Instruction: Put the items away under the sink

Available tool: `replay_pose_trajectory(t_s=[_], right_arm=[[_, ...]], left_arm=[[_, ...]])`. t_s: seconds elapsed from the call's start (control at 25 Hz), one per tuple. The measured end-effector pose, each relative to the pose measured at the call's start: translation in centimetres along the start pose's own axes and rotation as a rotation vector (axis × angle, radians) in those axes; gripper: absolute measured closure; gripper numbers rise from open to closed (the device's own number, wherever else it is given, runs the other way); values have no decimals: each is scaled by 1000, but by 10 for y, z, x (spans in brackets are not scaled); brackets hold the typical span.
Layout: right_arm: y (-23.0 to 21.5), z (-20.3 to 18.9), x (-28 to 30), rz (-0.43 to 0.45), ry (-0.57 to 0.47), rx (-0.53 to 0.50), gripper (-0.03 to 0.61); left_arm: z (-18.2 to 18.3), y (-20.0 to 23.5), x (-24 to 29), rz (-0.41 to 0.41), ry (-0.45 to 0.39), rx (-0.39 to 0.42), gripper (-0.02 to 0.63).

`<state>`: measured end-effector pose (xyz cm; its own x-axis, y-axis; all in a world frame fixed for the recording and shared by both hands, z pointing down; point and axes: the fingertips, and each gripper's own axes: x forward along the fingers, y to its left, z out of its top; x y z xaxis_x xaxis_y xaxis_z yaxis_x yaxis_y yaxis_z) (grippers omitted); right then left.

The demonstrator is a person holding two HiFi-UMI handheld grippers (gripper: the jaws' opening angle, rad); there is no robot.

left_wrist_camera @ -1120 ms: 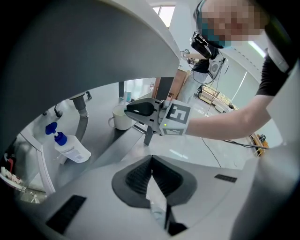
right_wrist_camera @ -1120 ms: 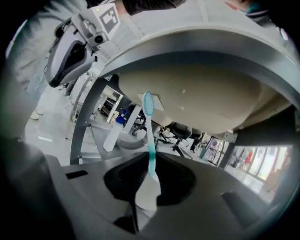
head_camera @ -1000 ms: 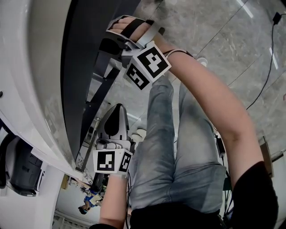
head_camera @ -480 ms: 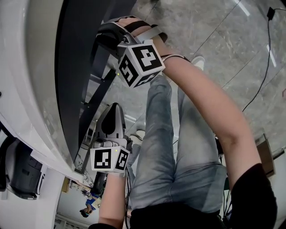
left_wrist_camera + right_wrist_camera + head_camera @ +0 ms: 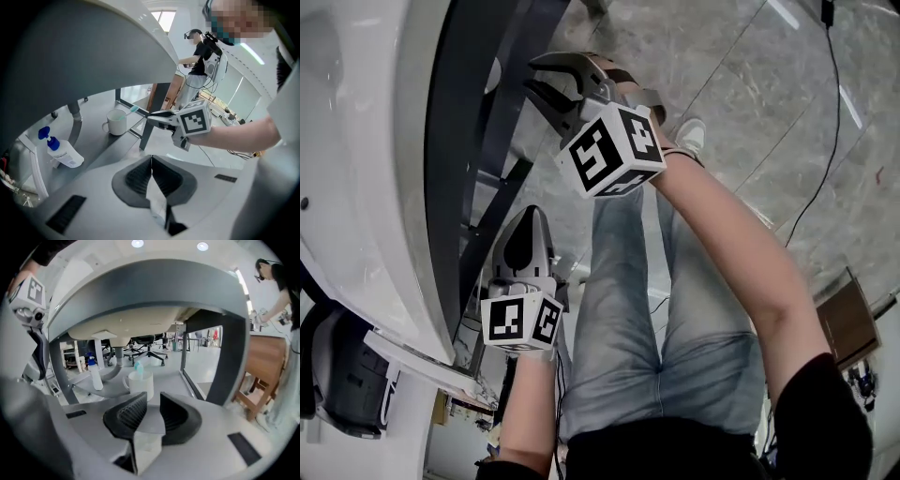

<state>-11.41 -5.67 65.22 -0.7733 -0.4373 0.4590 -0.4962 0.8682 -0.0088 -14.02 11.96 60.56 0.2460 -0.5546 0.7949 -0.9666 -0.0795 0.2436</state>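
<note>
A white mug (image 5: 140, 383) with a teal toothbrush (image 5: 138, 366) in it stands on the grey shelf (image 5: 93, 140) under the sink, just beyond my right gripper (image 5: 153, 401). That gripper's jaws stand a little apart with nothing between them. In the left gripper view the mug (image 5: 116, 123) sits left of the right gripper (image 5: 151, 117). A white bottle with a blue pump (image 5: 63, 152) stands further left on the shelf. My left gripper (image 5: 151, 161) is shut and empty, held back from the shelf. From the head view both grippers, right (image 5: 551, 82) and left (image 5: 525, 220), point under the sink.
The white sink basin (image 5: 384, 187) overhangs the shelf, with its grey drain pipe (image 5: 115, 364) behind the mug. A dark frame leg (image 5: 229, 357) stands to the right, a wooden chair (image 5: 260, 376) beyond it. A black cable (image 5: 825, 141) lies on the floor.
My right gripper has drawn back a little from under the sink's edge, and its jaws now show apart. The left gripper has stayed about where it was.
</note>
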Motion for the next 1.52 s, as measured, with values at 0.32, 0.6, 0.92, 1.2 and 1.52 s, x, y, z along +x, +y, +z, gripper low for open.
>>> replay_pose_trajectory(t_s=[0.32, 0.6, 0.92, 1.2, 1.52], right_arm=[[-27, -15, -98, -163, 58, 312, 497], [-40, -5, -180, -271, 88, 440, 497], [-51, 61, -248, -334, 72, 420, 503], [-40, 126, -293, -341, 71, 387, 509], [-24, 211, -340, -295, 61, 283, 509]], left_arm=[[39, -24, 2, -61, -30, 54, 591], [81, -69, -11, -147, -46, 107, 591], [128, -101, -48, -178, -127, 115, 591], [168, -118, -102, -197, -205, 116, 589], [220, -139, -167, -215, -323, 127, 589]])
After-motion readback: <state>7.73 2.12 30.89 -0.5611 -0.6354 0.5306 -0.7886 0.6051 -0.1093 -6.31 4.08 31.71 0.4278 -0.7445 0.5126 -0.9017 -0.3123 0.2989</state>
